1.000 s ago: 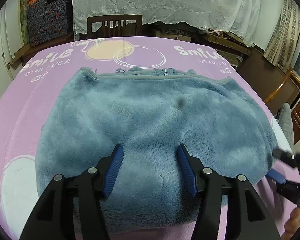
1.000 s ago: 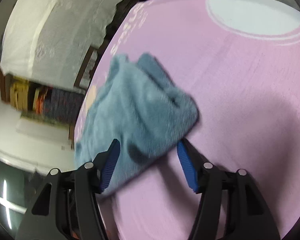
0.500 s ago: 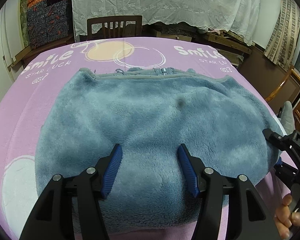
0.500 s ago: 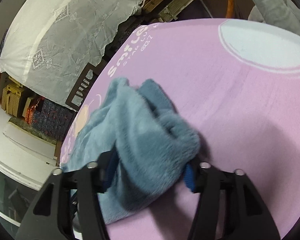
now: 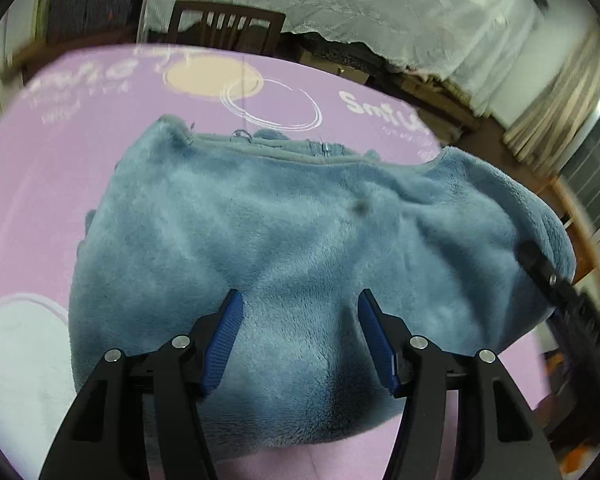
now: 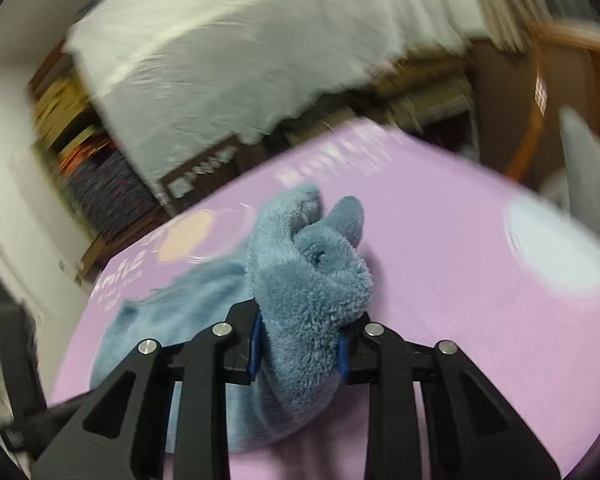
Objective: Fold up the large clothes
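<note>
A fluffy blue garment [image 5: 300,240] lies spread on a pink cloth [image 5: 60,152] that covers the table and is printed with white circles and lettering. Its seamed edge, with a small zip, faces the far side of the table, where a wooden chair [image 5: 226,26] stands under a draped white lace sheet [image 5: 340,0].

The left gripper [image 5: 298,338] hangs over the near part of the garment with its blue-padded jaws standing apart; nothing is pinched between them, and the fleece shows beneath the gap.

Further right, the garment's right-hand edge is lifted off the pink cloth into a raised fold. The right gripper [image 6: 298,346] has a thick bunch of that fleece between its jaws, which are closing on it; both blue pads press into the pile, and the bunch bulges up above them. From there the rest of the garment trails down and away to the left across the table. A grey cushion [image 6: 584,168] sits beyond the table's right edge, blurred.
</note>
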Tool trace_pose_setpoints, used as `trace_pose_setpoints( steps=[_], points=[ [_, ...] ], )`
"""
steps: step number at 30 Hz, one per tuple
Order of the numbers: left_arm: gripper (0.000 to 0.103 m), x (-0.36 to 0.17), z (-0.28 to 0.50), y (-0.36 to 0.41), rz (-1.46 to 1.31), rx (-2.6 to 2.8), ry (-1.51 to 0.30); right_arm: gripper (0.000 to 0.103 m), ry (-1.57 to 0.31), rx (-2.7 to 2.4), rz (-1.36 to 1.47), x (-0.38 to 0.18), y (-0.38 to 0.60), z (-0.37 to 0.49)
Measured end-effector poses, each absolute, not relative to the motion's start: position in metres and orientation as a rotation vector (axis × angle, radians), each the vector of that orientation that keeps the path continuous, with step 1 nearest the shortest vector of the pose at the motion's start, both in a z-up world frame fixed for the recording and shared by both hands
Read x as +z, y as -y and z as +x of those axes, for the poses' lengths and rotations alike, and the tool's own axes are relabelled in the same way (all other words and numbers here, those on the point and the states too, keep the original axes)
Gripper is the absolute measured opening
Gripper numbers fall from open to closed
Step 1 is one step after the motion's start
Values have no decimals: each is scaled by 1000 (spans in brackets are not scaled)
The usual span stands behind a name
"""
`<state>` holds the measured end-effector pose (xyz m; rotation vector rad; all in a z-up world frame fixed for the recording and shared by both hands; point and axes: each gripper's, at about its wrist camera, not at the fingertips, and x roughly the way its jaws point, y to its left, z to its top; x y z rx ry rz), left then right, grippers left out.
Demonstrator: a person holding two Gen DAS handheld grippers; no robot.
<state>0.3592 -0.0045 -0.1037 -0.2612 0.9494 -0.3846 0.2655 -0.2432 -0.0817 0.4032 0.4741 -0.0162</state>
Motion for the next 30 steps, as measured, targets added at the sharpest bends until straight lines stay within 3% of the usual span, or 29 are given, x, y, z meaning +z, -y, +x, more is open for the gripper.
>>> trace_pose_setpoints(
  steps=[5,11,14,16,19,20,21,22,23,24,30],
  points=[
    [61,-89,359,-14,-322,-413,-952,26,-387,88,142,-69,178,248],
    [68,-45,354,0,-297,-536,-896,27,-436,147,42,-83,155,250],
    [82,-22,363,26,-270,-603,-913,27,-446,152,29,-85,152,253],
    [98,-18,370,46,-234,-653,-944,27,-443,152,6,-86,149,251],
    [97,-25,385,82,-99,-623,-994,27,-441,164,-19,-86,145,252],
    [96,-29,389,87,-89,-618,-998,27,-440,167,-24,-87,145,250],
    [81,-34,393,89,-93,-625,-1007,27,-441,172,-28,-87,145,250],
    [51,-41,396,89,-100,-627,-1025,27,-442,174,-26,-88,148,250],
    [37,-49,400,88,-114,-643,-1058,28,-446,177,-23,-88,149,251],
    [30,-56,404,86,-143,-661,-1081,28,-450,179,-19,-89,150,251],
    [24,-60,403,76,-181,-663,-1052,39,-509,189,20,-93,165,256]
  ],
)
